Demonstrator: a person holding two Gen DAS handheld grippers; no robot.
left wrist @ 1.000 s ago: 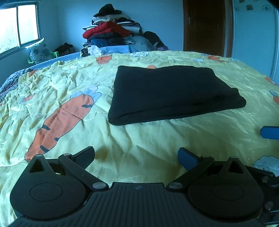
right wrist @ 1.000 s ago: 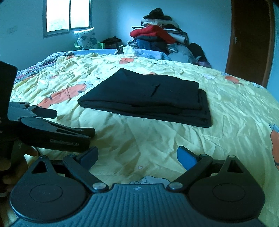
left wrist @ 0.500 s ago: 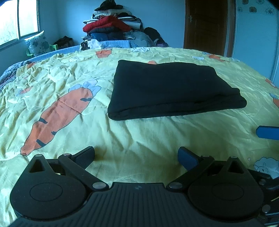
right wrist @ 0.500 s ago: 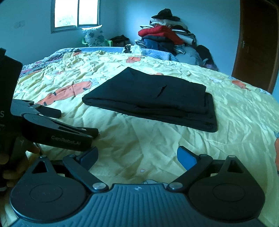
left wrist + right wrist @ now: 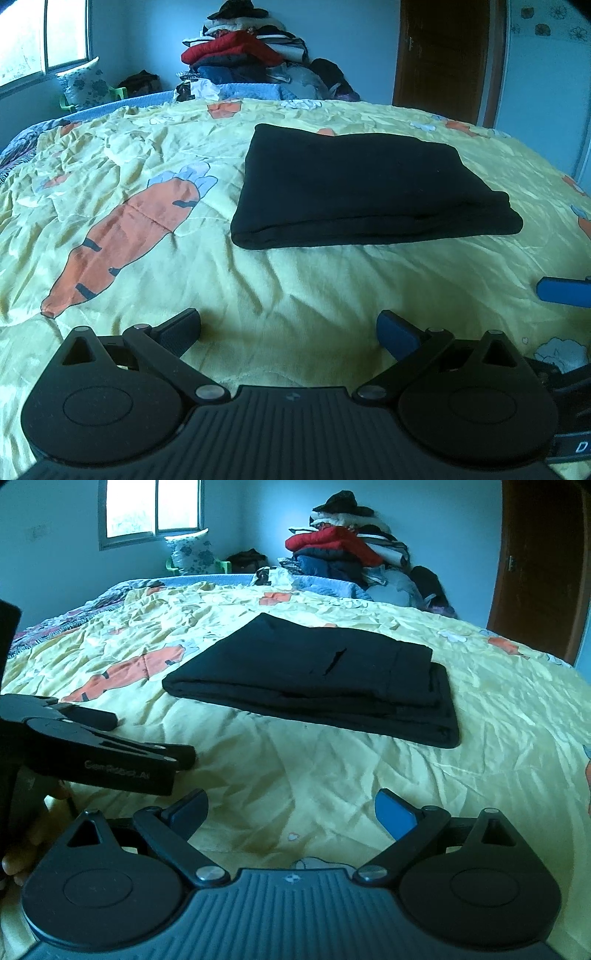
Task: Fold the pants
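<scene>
The black pants lie folded in a flat rectangle on the yellow carrot-print bedspread; they also show in the right wrist view. My left gripper is open and empty, low over the bedspread, well short of the pants' near edge. My right gripper is open and empty, also short of the pants. The left gripper shows at the left of the right wrist view, and one blue fingertip of the right gripper shows at the right edge of the left wrist view.
A tall pile of clothes stands beyond the far end of the bed. A window and a floral pillow are at the far left, a brown door at the far right.
Both grippers have drawn back and lowered slightly toward the bedspread, with the views tilting up. The pants have not moved. Both grippers stay open.
</scene>
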